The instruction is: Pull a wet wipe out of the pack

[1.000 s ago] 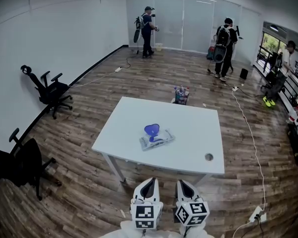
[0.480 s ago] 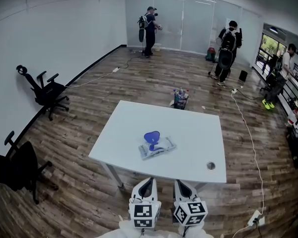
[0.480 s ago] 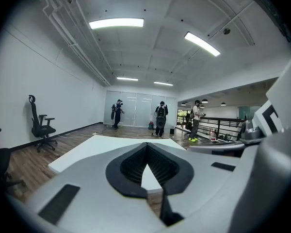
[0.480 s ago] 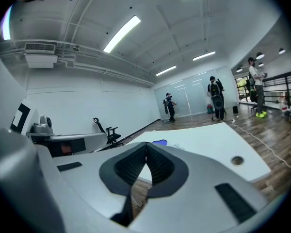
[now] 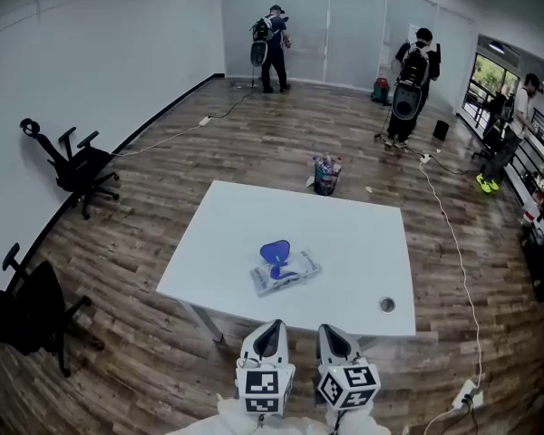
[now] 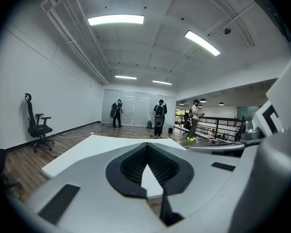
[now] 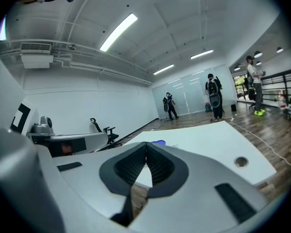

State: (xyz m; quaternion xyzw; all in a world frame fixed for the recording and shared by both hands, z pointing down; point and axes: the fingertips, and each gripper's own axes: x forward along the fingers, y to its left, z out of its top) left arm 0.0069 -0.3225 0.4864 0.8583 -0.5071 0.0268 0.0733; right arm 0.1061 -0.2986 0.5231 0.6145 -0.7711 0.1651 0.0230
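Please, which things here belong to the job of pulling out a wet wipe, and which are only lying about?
For the job: wet wipe pack on the table; left tool; right tool, both shut and empty.
Only lying about: office chairs; bottle carrier beyond the table; cable; people at the back.

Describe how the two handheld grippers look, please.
Both the left gripper and the right gripper have light grey bodies tapering to pointed fingers with black ribbed inner faces. Each carries a white cube printed with black square markers.
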